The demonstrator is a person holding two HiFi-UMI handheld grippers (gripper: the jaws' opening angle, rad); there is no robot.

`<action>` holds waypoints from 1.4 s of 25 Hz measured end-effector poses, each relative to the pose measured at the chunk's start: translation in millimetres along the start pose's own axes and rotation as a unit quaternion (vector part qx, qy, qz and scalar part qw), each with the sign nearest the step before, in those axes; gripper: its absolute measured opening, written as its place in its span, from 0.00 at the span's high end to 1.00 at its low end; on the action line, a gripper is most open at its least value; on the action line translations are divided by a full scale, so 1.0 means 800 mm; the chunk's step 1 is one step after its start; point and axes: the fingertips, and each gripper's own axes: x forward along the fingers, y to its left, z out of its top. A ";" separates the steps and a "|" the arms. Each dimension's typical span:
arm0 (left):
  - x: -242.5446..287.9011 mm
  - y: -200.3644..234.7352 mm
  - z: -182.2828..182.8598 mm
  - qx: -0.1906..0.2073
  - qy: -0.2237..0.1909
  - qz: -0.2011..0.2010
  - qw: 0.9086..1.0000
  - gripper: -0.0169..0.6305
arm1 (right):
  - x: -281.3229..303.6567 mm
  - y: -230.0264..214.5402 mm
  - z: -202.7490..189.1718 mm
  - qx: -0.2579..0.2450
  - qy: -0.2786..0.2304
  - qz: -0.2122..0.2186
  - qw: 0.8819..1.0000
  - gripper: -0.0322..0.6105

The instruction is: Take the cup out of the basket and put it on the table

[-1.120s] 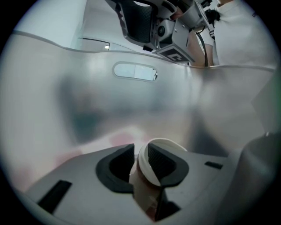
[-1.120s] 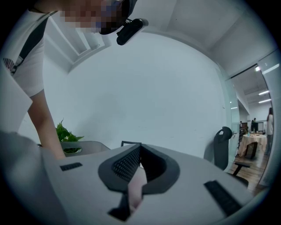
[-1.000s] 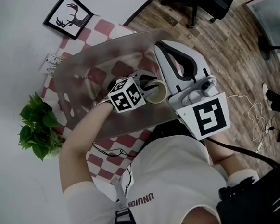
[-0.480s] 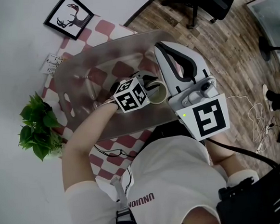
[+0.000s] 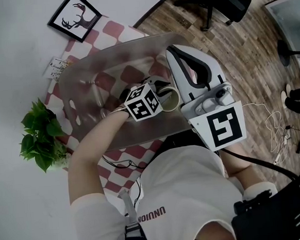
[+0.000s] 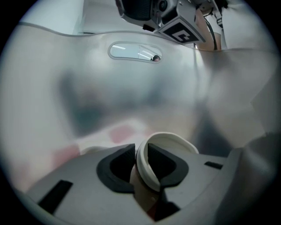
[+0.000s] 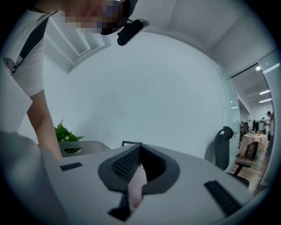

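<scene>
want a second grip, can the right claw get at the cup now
Probably not yet: right claw is shut and aimed away over the basket; left claw clamps the cup by its rim.

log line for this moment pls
left gripper: shut on white paper cup rim | cup: inside translucent plastic basket | right gripper: shut, empty

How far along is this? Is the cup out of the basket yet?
Done: the left gripper is clamped on the rim of the pale paper cup. In hand: the cup is inside the translucent plastic basket, not yet out. Left: lifting it out and setting it on the red-checked table.
</scene>
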 end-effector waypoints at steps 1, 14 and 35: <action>0.000 0.000 0.001 0.001 0.000 0.003 1.000 0.82 | 0.000 0.000 0.000 0.000 0.001 0.000 1.000 0.92; 0.001 -0.001 0.002 0.018 0.005 0.000 1.000 0.85 | -0.001 -0.003 -0.001 -0.001 0.002 -0.003 1.000 0.92; -0.009 -0.003 0.002 0.029 0.012 -0.006 0.999 0.87 | -0.002 -0.002 -0.001 -0.002 0.001 -0.004 1.000 0.92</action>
